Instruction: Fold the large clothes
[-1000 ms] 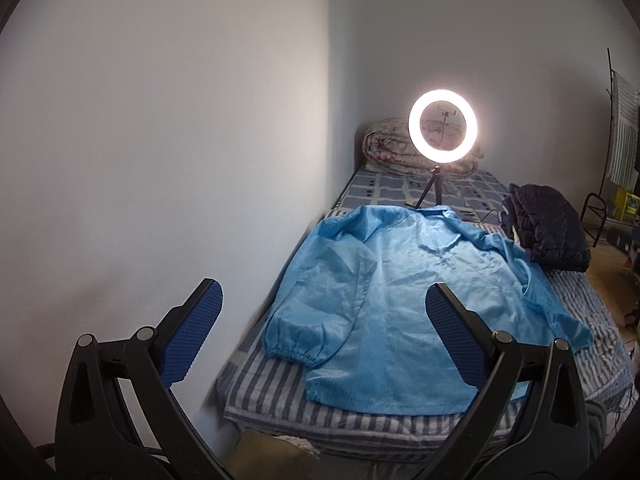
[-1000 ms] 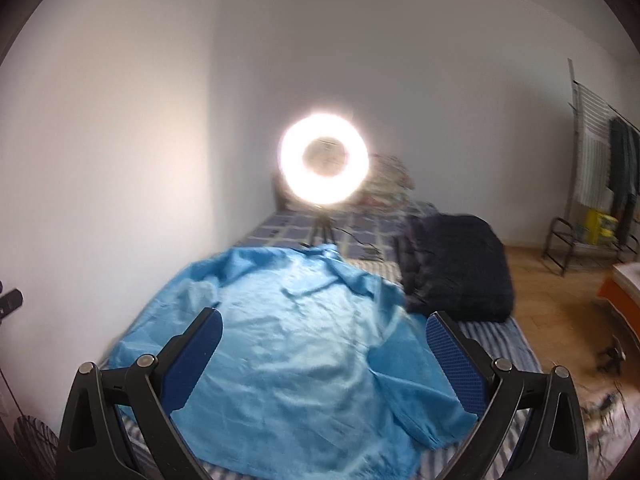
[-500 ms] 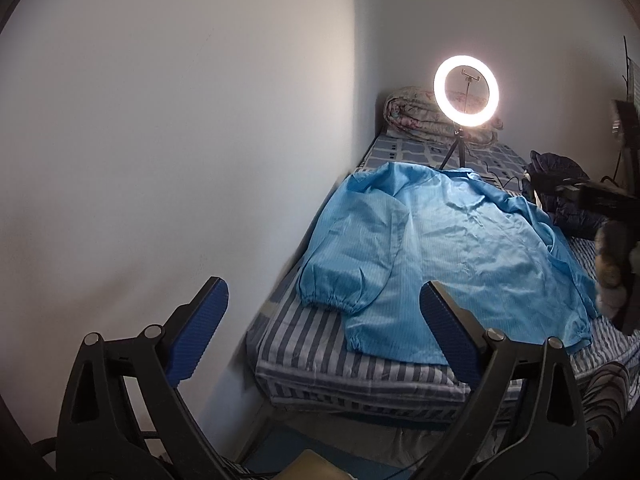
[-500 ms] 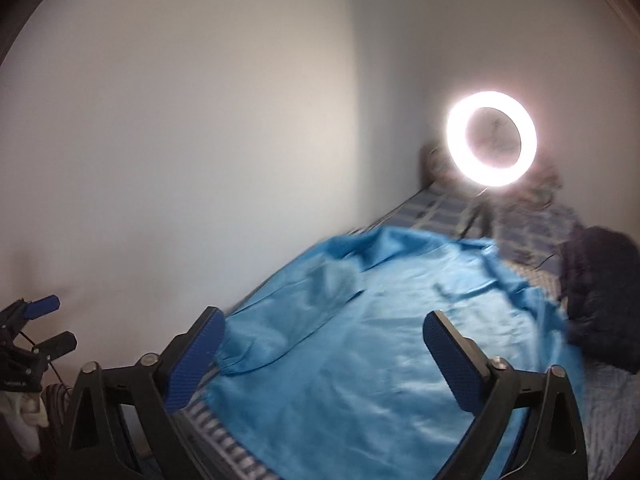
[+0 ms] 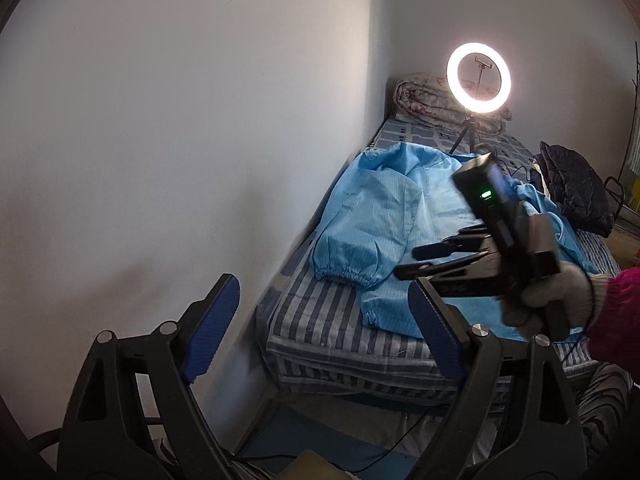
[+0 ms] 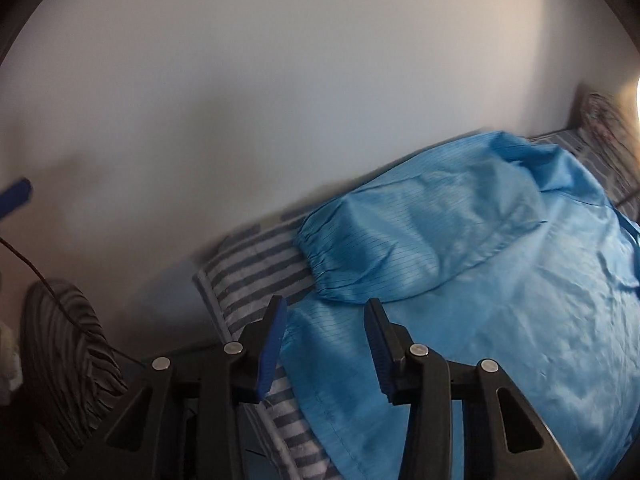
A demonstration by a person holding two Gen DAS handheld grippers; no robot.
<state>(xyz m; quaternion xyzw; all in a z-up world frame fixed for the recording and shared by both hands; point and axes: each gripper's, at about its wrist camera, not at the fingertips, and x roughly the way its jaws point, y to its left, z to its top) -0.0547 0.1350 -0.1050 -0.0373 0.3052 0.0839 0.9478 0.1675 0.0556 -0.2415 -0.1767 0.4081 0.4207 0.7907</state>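
Note:
A large light-blue coat (image 5: 404,216) lies spread flat on the striped bed (image 5: 320,320), one sleeve with an elastic cuff (image 6: 332,268) folded across its body near the wall. My left gripper (image 5: 320,320) is open and empty, back from the foot of the bed. My right gripper (image 6: 324,332) is open with the jaws partly closed, just above the coat's near hem corner (image 6: 316,344) and empty. It also shows in the left wrist view (image 5: 408,262), held by a gloved hand over the coat.
A lit ring light on a tripod (image 5: 478,78) stands at the bed's far end before a rolled quilt (image 5: 428,98). A dark jacket (image 5: 576,188) lies on the bed's right side. The white wall (image 5: 200,120) runs along the left. A striped cloth (image 6: 68,344) lies beside the bed.
My right gripper swung left and down to the coat's near hem corner and its jaws narrowed. My left gripper pulled back, and the right gripper came into its view.

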